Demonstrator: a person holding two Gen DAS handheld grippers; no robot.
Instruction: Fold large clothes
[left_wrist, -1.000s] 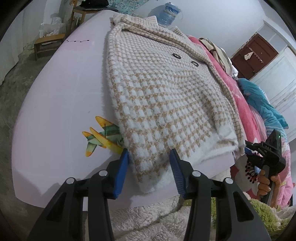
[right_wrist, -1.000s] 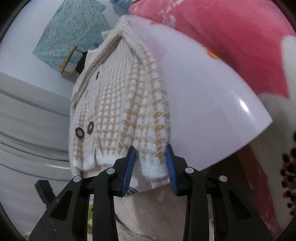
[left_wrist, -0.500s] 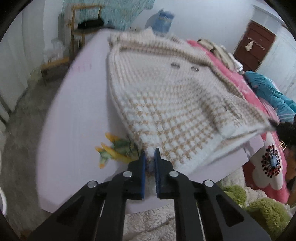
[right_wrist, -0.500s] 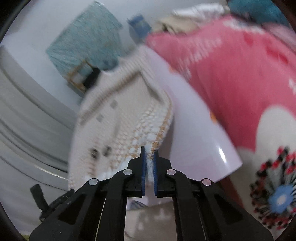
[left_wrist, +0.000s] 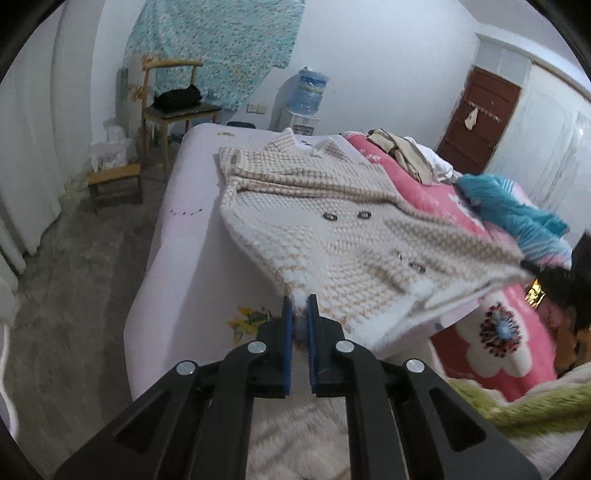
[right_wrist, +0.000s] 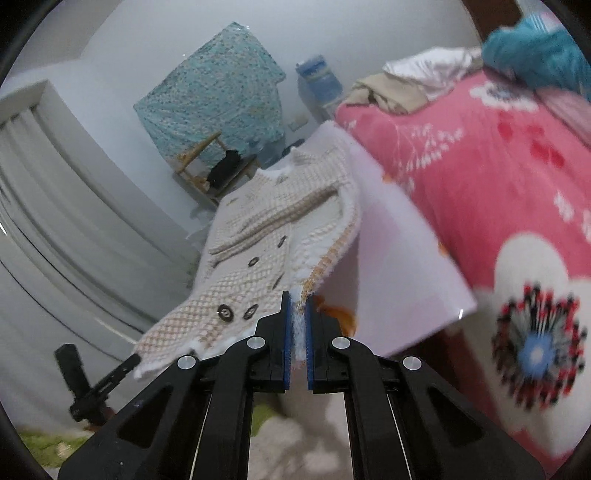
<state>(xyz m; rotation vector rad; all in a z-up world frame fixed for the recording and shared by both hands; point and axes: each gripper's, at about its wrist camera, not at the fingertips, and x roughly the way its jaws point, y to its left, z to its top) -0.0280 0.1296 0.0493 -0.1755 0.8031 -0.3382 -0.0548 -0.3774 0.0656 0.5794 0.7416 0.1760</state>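
A cream and tan houndstooth knit cardigan (left_wrist: 332, 229) with dark buttons lies along a pale pink table (left_wrist: 184, 236), collar at the far end. Its near hem is lifted off the table. My left gripper (left_wrist: 299, 310) is shut on the hem's left corner. My right gripper (right_wrist: 297, 306) is shut on the hem's right corner; the cardigan (right_wrist: 258, 236) stretches away from it and sags between the two grippers. The right gripper also shows at the right edge of the left wrist view (left_wrist: 546, 273). The left gripper shows at the lower left of the right wrist view (right_wrist: 110, 373).
A pink floral quilt (left_wrist: 498, 332) covers the bed right of the table, with piled clothes (left_wrist: 410, 155) and a teal blanket (left_wrist: 509, 210) on it. A wooden chair (left_wrist: 177, 110) and stool (left_wrist: 114, 181) stand left of the table's far end. A water dispenser (left_wrist: 306, 96) stands behind.
Both grippers closed on the cardigan's near hem corners, then lifted and pulled the hem up off the table toward me.
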